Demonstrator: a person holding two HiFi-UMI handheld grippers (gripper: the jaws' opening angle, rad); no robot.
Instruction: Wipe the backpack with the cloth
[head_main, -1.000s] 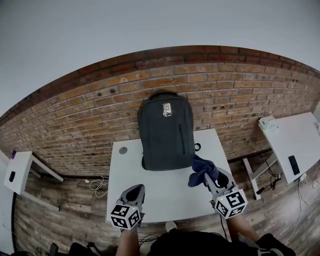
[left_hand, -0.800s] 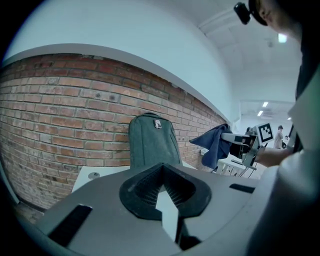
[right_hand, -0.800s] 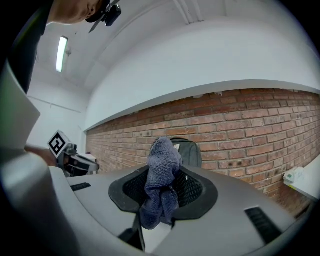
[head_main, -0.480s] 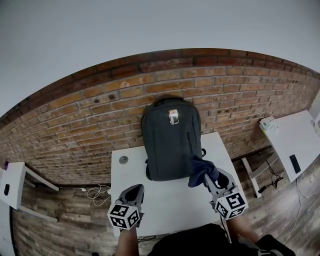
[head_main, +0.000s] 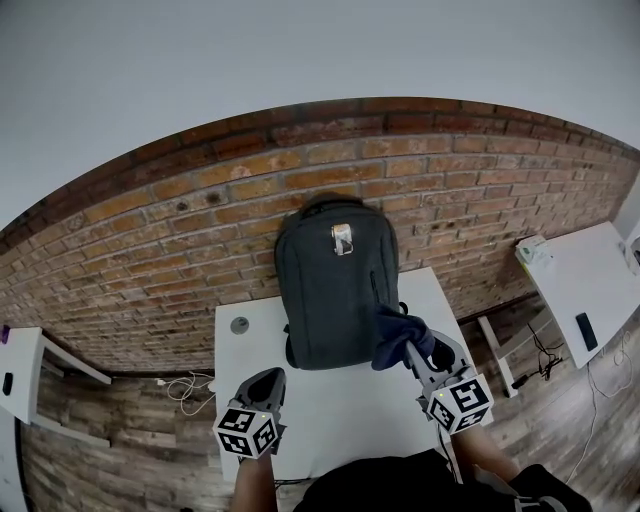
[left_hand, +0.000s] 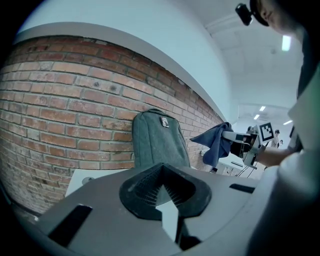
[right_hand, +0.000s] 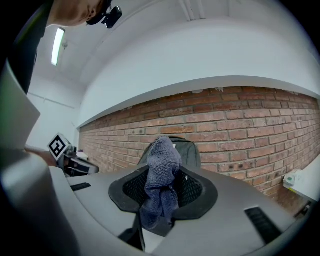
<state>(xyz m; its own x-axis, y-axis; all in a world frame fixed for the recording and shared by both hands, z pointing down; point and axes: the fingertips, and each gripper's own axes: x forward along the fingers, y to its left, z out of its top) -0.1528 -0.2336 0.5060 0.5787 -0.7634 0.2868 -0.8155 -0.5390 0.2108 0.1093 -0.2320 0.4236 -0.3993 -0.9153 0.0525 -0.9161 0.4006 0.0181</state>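
Your right gripper (head_main: 412, 352) is closed tight on the dark blue cloth (head_main: 398, 337); in the right gripper view the cloth is bunched between the jaws, one fold standing up above them and the rest hanging below. Your left gripper (head_main: 264, 384) has nothing in it; in the left gripper view its jaws are drawn together at the tips, with only the white table (head_main: 330, 415) showing past them. It hangs over the near left part of the table, well apart from the right one.

The backpack (head_main: 333, 290) is dark grey and stands upright at the far edge of the table, its back against the brick wall (head_main: 190, 250); it has a small pale tag (head_main: 341, 238) near the top and a vertical zip (head_main: 373, 288) down its right side. From your head view the cloth overlaps the backpack's lower right corner; the left gripper view shows a strip of brick between the two, so the cloth is held in the air just beside the backpack's right side and is not on it.

A small round grey disc (head_main: 239, 325) lies on the table just left of the backpack's base. To your right, well apart, stands a second white table (head_main: 575, 280) with a dark phone (head_main: 587, 330) on it; at the far left another white table (head_main: 30, 350) shows at the edge of the picture. Loose cables (head_main: 180, 385) lie on the wooden floor (head_main: 110, 430) below the wall, left of your table.
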